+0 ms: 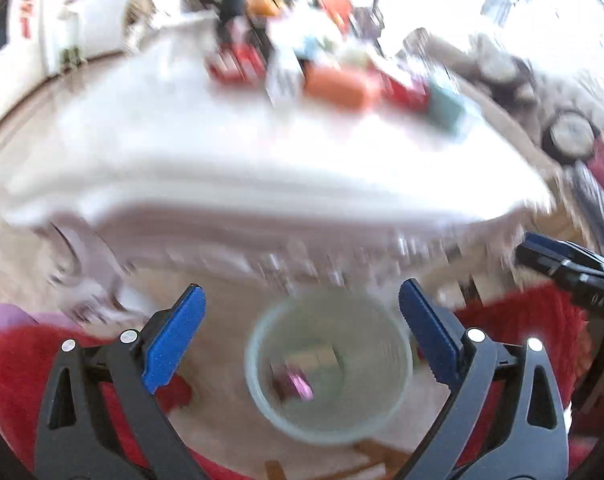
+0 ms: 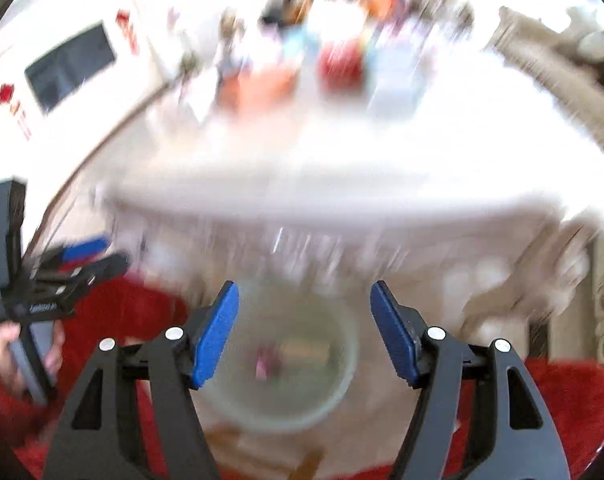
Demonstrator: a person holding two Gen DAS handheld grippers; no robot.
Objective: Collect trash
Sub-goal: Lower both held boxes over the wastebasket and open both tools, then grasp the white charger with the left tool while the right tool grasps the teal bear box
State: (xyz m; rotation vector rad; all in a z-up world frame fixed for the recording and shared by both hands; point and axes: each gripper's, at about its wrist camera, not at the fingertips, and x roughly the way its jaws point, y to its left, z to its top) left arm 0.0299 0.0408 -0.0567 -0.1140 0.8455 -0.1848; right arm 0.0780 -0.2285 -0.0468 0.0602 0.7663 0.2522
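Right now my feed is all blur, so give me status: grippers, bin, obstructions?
Left gripper open, empty. Right gripper open, empty. Round translucent bin below both, small pink scrap inside. White table edge just ahead; nothing blocking the bin.

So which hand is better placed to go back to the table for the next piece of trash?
Hard to call; slight lean left. Both the left gripper and right gripper hang open and empty over the bin, facing the table. The left's jaws stand wider. Blur hides which item is nearer.
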